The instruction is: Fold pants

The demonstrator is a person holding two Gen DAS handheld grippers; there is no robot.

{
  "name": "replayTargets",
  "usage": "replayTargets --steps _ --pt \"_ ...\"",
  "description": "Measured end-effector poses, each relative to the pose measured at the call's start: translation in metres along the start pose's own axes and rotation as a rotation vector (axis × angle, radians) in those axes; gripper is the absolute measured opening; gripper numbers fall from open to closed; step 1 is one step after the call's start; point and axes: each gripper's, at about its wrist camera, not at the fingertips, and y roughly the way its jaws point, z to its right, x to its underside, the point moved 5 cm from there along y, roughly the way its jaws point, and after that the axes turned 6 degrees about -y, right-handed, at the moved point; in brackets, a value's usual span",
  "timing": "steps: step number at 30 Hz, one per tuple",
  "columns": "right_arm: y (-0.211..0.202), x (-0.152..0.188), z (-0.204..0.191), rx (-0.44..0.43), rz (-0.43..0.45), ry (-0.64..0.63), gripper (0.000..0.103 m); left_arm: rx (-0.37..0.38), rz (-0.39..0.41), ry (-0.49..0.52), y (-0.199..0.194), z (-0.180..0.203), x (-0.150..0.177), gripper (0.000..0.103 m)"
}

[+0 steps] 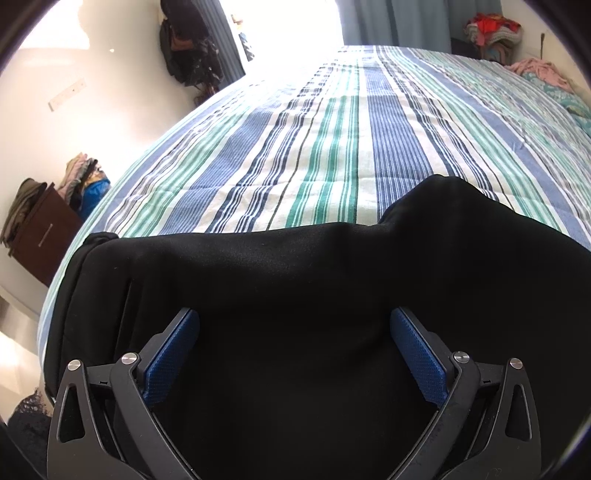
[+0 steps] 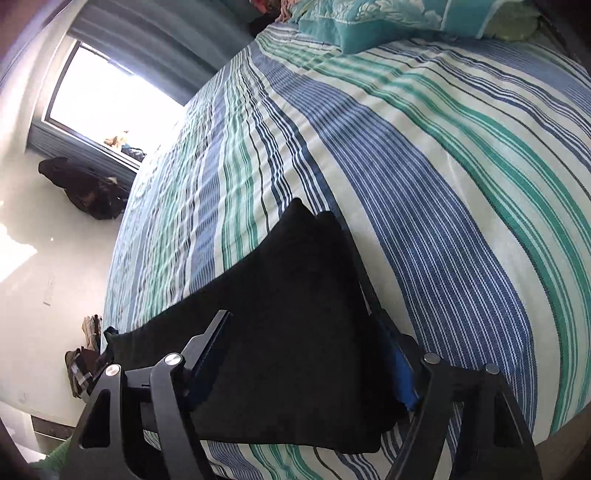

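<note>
Black pants (image 1: pixel 295 266) lie folded in a thick flat bundle on the near part of the striped bed (image 1: pixel 332 147). My left gripper (image 1: pixel 293 314) hovers over them with its blue pads (image 1: pixel 173 354) spread wide and nothing pressed between them. In the right wrist view the same pants (image 2: pixel 288 277) taper to a folded corner pointing up the bed. My right gripper (image 2: pixel 301 321) straddles their near end: the left finger sits over the cloth and the right pad (image 2: pixel 400 369) is at the cloth's right edge, partly hidden by it. The jaws stand apart without pinching.
The striped sheet (image 2: pixel 443 184) stretches away past the pants. Teal pillows (image 2: pixel 388 18) lie at the head. A pink cloth (image 1: pixel 539 70) and a clothes pile (image 1: pixel 491 29) sit far right. A brown dresser (image 1: pixel 40 229) with clothes stands off the bed's left edge.
</note>
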Motion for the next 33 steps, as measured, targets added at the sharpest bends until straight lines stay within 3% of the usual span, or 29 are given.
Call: replayTargets --steps 2,3,6,10,16,19,21,23,27,31,32,33 --pt "0.004 0.003 0.0 -0.022 -0.015 0.035 0.054 -0.001 0.001 0.0 0.0 0.0 0.0 0.103" --pt "0.006 0.004 0.003 -0.022 -0.026 0.072 0.03 -0.001 0.001 0.0 0.0 0.0 0.0 0.103" --pt "0.017 0.009 0.002 -0.003 -0.054 0.098 0.014 -0.001 0.0 0.0 0.0 0.0 0.0 0.103" --pt "0.008 0.007 -0.034 -0.136 0.035 0.107 0.012 0.002 0.001 -0.002 0.0 0.0 0.0 0.103" --pt "0.0 0.03 -0.138 -0.409 0.114 0.094 0.012 0.02 -0.026 -0.017 -0.001 -0.002 -0.002 0.103" --pt "0.018 0.051 -0.205 -0.534 0.117 0.1 0.012 0.069 -0.123 -0.053 -0.01 -0.01 -0.003 0.101" --pt "0.034 0.067 -0.249 -0.579 0.108 0.096 0.012 0.154 -0.157 -0.103 -0.026 -0.016 0.006 0.101" --pt "0.058 0.086 -0.296 -0.563 0.088 0.049 0.012 0.232 -0.148 -0.126 -0.046 -0.024 0.021 0.102" --pt "0.121 0.129 -0.381 -0.426 0.048 -0.072 0.012 0.307 -0.123 -0.147 -0.068 -0.039 0.054 0.102" --pt "0.182 0.183 -0.455 -0.289 -0.018 -0.269 0.014 0.344 -0.115 -0.152 -0.07 -0.047 0.05 0.102" --pt "0.194 0.196 -0.471 -0.257 -0.036 -0.323 0.019 0.345 -0.102 -0.165 -0.071 -0.051 0.048 0.102" --pt "0.205 0.207 -0.483 -0.208 -0.046 -0.375 0.034 0.35 -0.098 -0.177 -0.07 -0.054 0.047 0.102"
